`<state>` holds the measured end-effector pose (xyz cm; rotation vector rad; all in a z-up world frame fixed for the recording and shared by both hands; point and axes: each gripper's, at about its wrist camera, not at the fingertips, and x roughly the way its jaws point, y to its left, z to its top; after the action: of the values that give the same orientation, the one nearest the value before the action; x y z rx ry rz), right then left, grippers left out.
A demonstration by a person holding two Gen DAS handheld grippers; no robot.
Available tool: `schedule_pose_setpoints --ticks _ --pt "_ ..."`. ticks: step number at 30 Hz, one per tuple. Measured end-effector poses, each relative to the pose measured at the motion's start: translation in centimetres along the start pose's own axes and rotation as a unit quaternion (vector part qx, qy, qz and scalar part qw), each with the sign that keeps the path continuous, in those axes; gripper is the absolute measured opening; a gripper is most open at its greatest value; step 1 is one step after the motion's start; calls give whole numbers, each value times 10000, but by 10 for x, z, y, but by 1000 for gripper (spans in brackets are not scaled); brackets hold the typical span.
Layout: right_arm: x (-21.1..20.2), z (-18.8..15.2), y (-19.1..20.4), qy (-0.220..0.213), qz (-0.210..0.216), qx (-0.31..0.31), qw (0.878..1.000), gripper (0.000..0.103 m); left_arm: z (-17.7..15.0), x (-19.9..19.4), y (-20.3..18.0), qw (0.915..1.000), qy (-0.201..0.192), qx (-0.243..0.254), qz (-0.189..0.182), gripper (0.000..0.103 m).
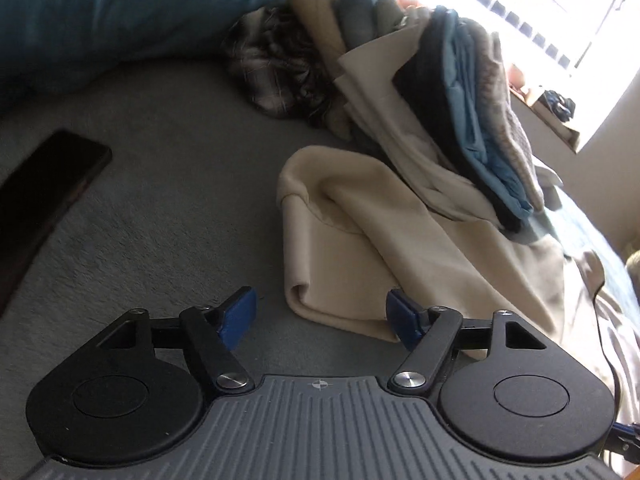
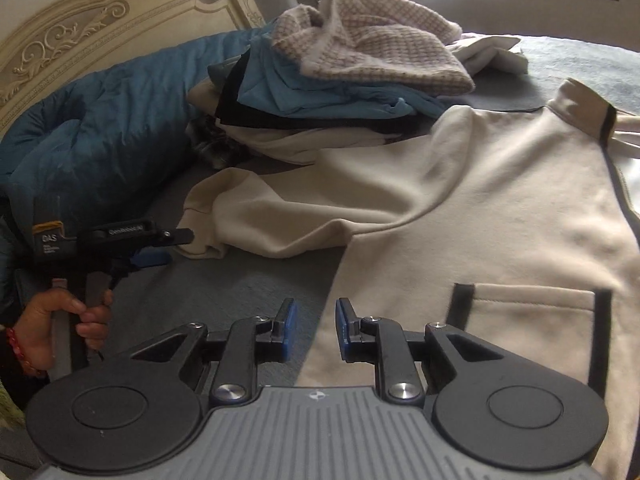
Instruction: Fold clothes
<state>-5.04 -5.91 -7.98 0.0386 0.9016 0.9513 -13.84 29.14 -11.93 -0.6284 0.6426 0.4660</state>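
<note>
A cream sweatshirt (image 2: 460, 200) with black trim and a front pocket (image 2: 532, 316) lies spread on the grey bed cover. Its sleeve (image 1: 340, 236) reaches toward the left. My left gripper (image 1: 322, 318) is open wide, its fingers straddling the sleeve's cuff end without touching it. From the right wrist view the left gripper (image 2: 160, 246) sits at the cuff, held by a hand (image 2: 60, 320). My right gripper (image 2: 316, 330) is open, low over the sweatshirt's bottom left edge, with nothing between its blue pads.
A pile of folded clothes (image 2: 340, 80) with a checked knit on top sits behind the sweatshirt. A blue duvet (image 2: 100, 132) lies along the carved headboard (image 2: 80, 32). A dark phone (image 1: 44, 192) rests on the grey cover (image 1: 160, 220). A bright window (image 1: 560, 20) is at the far right.
</note>
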Motion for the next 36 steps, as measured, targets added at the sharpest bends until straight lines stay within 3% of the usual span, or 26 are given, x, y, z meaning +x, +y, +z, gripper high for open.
schedule_pose_setpoints --ticks 3,5,6,8,11,15,22,27,30,32,36 --pt "16 13 7 158 42 -8 9999 22 -2 11 4 9992 -259 -295 111 61" --pt "25 19 11 231 9 -42 9997 22 0 15 4 9989 -353 -267 145 24" --pt "28 20 12 249 -9 -39 9997 22 2 16 4 9990 -375 -224 118 14" --pt "34 23 14 280 -38 -31 9996 22 9 8 7 9989 -436 -169 -75 7" --pt "40 24 14 234 -114 -53 9996 22 27 -10 14 9977 -585 43 -333 5" --pt "48 28 13 142 -219 -152 9995 22 67 -35 23 9959 -599 540 -402 5" --pt "63 35 17 200 -216 -256 9992 22 134 -26 58 9970 207 745 2 4" --pt "66 36 16 233 -287 -203 9991 22 151 11 81 9926 921 738 290 5" --pt "67 35 15 263 -390 -255 9986 22 151 36 81 9857 1208 981 650 11" --pt "66 33 14 280 -442 -256 9983 22 148 36 80 9829 1111 1187 864 21" --pt "61 31 10 294 -510 -238 9980 22 143 7 69 9773 385 1707 1197 29"
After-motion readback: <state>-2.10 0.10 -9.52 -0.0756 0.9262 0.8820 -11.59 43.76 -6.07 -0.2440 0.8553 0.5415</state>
